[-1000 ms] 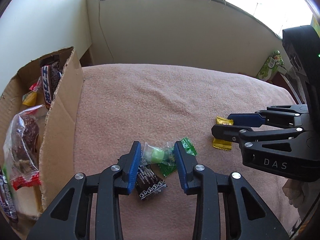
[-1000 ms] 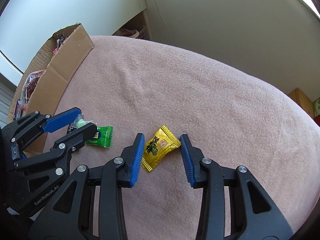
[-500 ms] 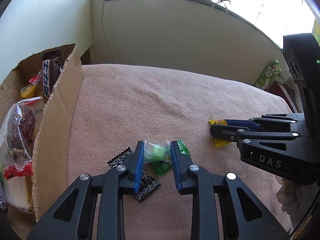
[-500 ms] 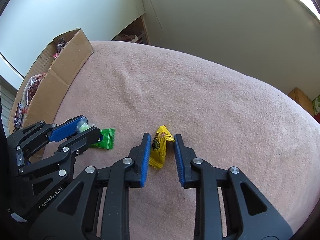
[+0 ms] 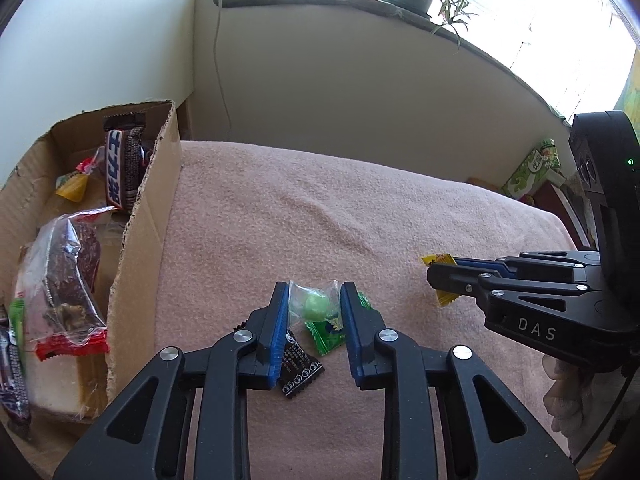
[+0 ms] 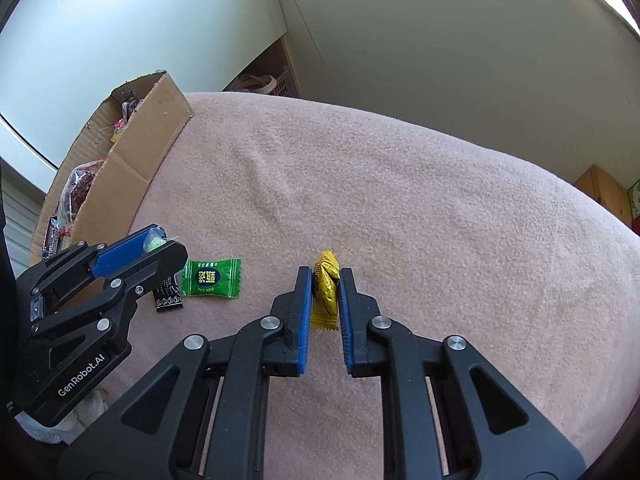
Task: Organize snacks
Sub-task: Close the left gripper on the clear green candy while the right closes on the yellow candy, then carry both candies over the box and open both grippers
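Note:
My left gripper (image 5: 314,300) is shut on a clear-wrapped light green candy (image 5: 315,307) and holds it just above the pink cloth. Under it lie a green candy packet (image 5: 326,334) and a black packet (image 5: 298,370). My right gripper (image 6: 325,280) is shut on a yellow candy packet (image 6: 326,288), pinched edge-up. In the right wrist view the left gripper (image 6: 154,246) is at the left, with the green packet (image 6: 212,278) and black packet (image 6: 168,300) beside it. In the left wrist view the right gripper (image 5: 434,270) holds the yellow packet (image 5: 438,259) at the right.
An open cardboard box (image 5: 140,216) stands at the left of the cloth-covered table (image 5: 320,208) and holds several snack packs. It also shows in the right wrist view (image 6: 132,164). A green carton (image 5: 532,168) stands beyond the table's far right edge.
Both grippers have closed: the left on the clear-wrapped green candy, the right on the yellow packet. Both have risen slightly off the cloth with their candies.

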{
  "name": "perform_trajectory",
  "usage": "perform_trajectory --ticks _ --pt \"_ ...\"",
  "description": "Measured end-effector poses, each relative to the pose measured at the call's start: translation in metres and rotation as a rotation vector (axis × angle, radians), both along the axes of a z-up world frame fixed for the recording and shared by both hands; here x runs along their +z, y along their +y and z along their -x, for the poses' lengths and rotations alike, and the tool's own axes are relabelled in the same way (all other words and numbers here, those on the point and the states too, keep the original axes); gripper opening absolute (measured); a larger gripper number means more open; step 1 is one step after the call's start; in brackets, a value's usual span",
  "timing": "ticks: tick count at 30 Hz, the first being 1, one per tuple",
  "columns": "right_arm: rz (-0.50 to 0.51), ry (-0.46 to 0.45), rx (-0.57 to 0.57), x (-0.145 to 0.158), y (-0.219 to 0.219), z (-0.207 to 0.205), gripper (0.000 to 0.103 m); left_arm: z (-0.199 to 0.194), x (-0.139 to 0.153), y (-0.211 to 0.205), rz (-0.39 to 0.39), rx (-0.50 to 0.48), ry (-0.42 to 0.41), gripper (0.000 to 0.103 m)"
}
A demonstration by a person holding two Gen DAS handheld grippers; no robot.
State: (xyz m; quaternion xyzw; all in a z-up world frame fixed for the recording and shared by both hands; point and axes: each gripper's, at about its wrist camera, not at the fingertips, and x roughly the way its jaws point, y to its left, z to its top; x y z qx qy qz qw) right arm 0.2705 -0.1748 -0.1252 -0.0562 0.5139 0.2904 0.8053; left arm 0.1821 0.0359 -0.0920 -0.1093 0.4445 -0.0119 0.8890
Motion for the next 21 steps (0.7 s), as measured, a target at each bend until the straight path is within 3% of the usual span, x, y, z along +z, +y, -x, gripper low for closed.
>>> perform_trajectory --ticks 12,21 --pt "-0.029 -0.023 -0.003 0.041 0.004 0.007 0.013 0.016 0.039 0.029 0.026 0.053 -0.022 0.024" --pt "-0.060 -0.079 0.049 0.088 0.037 0.018 0.013 0.031 0.070 0.060 0.017 0.111 -0.071 0.024"
